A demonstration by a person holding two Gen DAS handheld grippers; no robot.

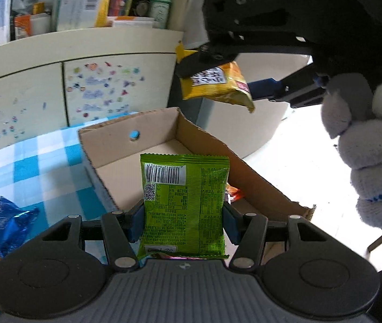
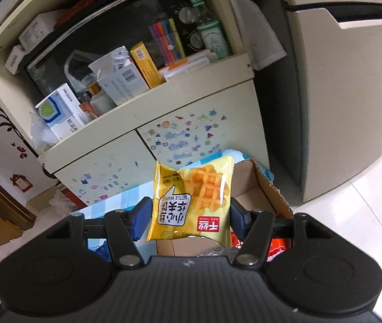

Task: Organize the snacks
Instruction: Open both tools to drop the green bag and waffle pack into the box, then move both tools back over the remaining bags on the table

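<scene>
The left gripper (image 1: pixel 182 222), jaws nearly closed, pinches a green packet (image 1: pixel 184 204) by its 2 side edges, above the near end of the cardboard box (image 1: pixel 207 140). The right gripper (image 2: pixel 189 216) clamps a yellow waffle packet (image 2: pixel 191 202) likewise, hanging at 1 o'clock in the left view. Both packets look light, crinkly and slippery, their contents probably crushable; side seams suit gripping. An orange packet (image 1: pixel 235 193) in the box is mostly hidden. At 8 o'clock, a blue packet (image 1: pixel 2 223) lies on the checked cloth (image 1: pixel 29 161).
</scene>
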